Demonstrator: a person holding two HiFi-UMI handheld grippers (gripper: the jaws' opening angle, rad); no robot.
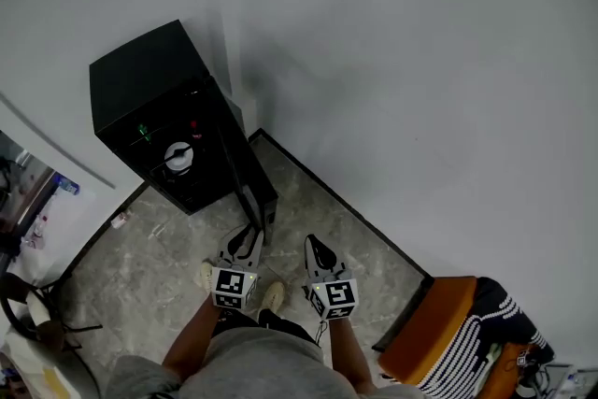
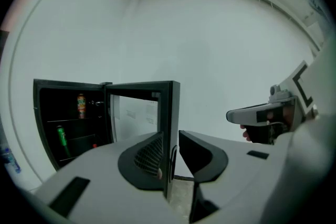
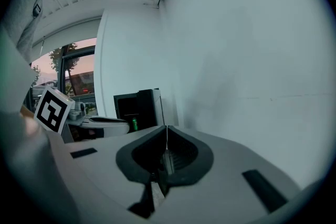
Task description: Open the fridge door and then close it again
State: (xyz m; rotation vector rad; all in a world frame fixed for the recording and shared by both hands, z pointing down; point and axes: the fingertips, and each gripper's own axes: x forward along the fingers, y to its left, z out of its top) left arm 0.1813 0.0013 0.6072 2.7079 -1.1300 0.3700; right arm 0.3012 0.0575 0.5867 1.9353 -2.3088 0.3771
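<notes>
1. The black fridge (image 1: 149, 107) stands in the upper left of the head view, against the white wall (image 1: 420, 61).
2. Its fridge door (image 1: 245, 173) is swung wide open, with the free edge toward the lower middle of the frame.
3. The left claw (image 1: 248, 238) pinches that free edge. In the left gripper view the door's edge (image 2: 170, 113) stands upright between the two pads.
4. The right claw (image 1: 318, 249) hangs just right of the left one, pressed together on nothing (image 3: 166, 136).
5. On the shelves inside, a green bottle (image 2: 62, 136) stands below an orange can (image 2: 81, 106).
</notes>
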